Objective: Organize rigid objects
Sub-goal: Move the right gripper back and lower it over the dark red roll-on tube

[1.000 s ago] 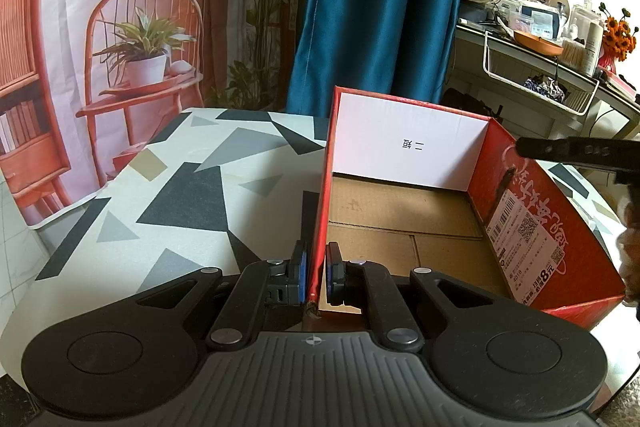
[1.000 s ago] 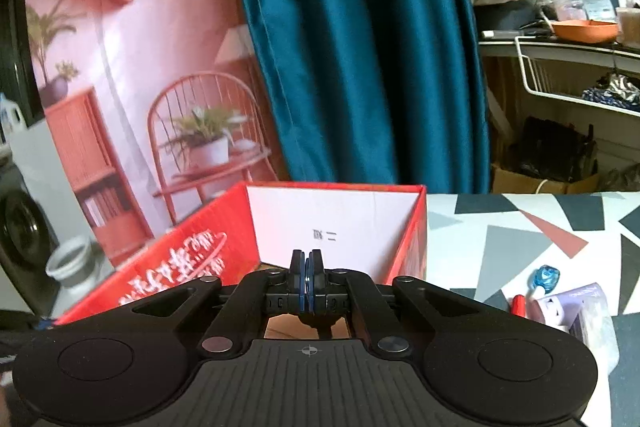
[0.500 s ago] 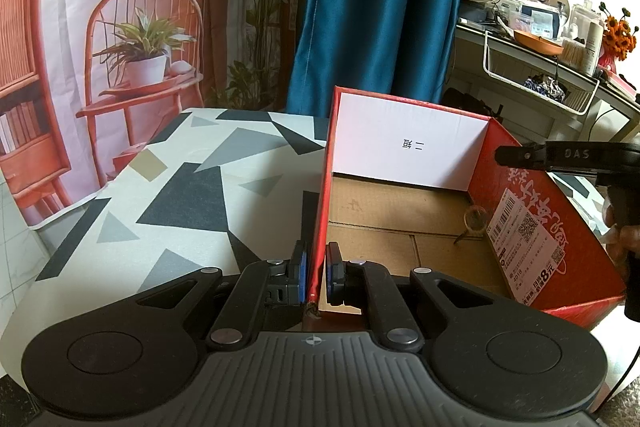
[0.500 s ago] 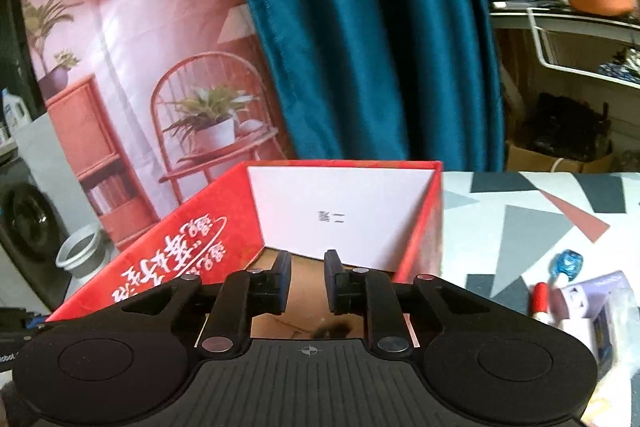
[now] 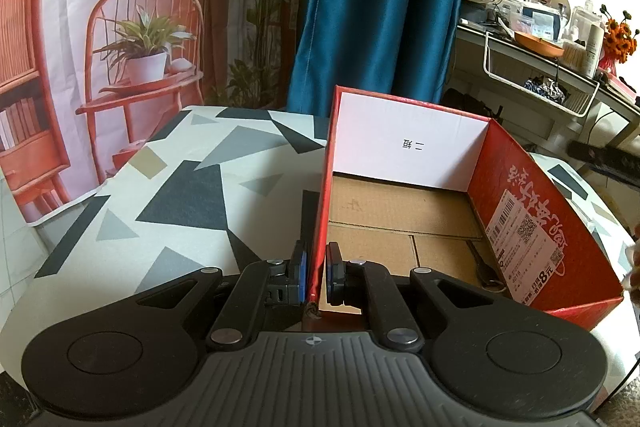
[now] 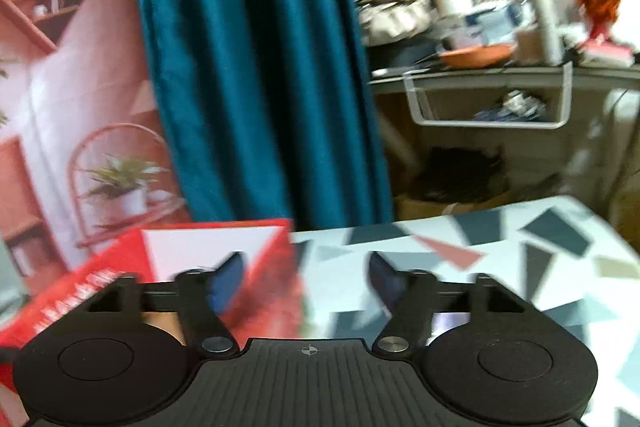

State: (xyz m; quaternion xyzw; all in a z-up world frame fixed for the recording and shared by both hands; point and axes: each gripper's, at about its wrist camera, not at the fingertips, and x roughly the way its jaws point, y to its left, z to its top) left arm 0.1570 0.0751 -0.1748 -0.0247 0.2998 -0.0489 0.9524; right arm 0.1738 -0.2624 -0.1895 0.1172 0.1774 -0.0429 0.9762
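Note:
A red cardboard box [image 5: 516, 187] with a brown floor stands open on the patterned table. My left gripper [image 5: 316, 271] is shut on the box's near left wall, one pad on each side. A small dark keyring-like object [image 5: 486, 273] lies on the box floor by the right wall. My right gripper [image 6: 306, 281] is wide open and empty, above the box's right edge [image 6: 280, 267] and the table; this view is blurred. Its black body [image 5: 604, 161] shows at the far right of the left wrist view.
The table [image 5: 180, 195] has a white cloth with grey and black triangles. A teal curtain [image 5: 380, 7] hangs behind the box. A cluttered shelf with a wire basket [image 5: 540, 83] stands to the right.
My right gripper opened, dropped a small object into the box, and has swung right, away from the box. My left gripper has kept its hold on the box wall.

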